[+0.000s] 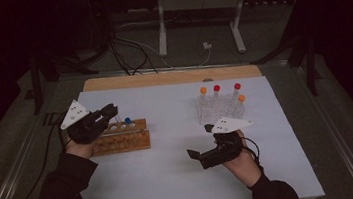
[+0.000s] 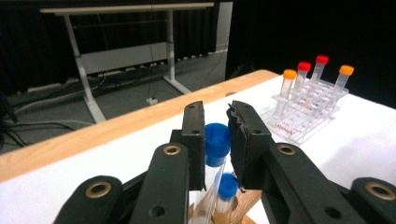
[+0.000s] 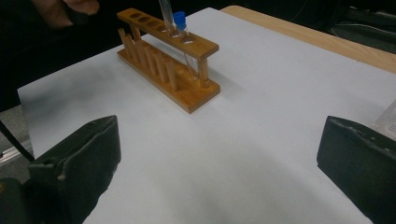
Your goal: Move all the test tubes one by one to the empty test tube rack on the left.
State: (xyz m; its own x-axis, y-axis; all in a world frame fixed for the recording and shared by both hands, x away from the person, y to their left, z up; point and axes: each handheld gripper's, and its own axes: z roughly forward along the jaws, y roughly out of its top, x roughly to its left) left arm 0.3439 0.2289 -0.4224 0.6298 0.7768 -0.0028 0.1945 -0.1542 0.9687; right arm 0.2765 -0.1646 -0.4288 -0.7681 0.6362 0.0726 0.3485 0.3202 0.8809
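My left gripper [image 1: 111, 111] is shut on the blue cap of a clear tube [image 2: 217, 142], jaws pressing on both sides of it. The tube hangs over the wooden rack [image 1: 121, 136], and in the right gripper view its lower part [image 3: 166, 11] reaches down to a hole in the top bar. A second blue-capped tube [image 3: 180, 21] stands in the neighbouring hole at the rack's end. My right gripper [image 1: 196, 157] hovers open over the white sheet, right of the wooden rack, with nothing between its fingers [image 3: 88, 154].
A clear plastic rack [image 1: 218, 109] at the back right holds several tubes with orange and red caps. The white sheet [image 1: 173, 175] covers the table, with a wooden edge [image 1: 172, 77] along the far side. A desk frame and cables lie on the floor beyond.
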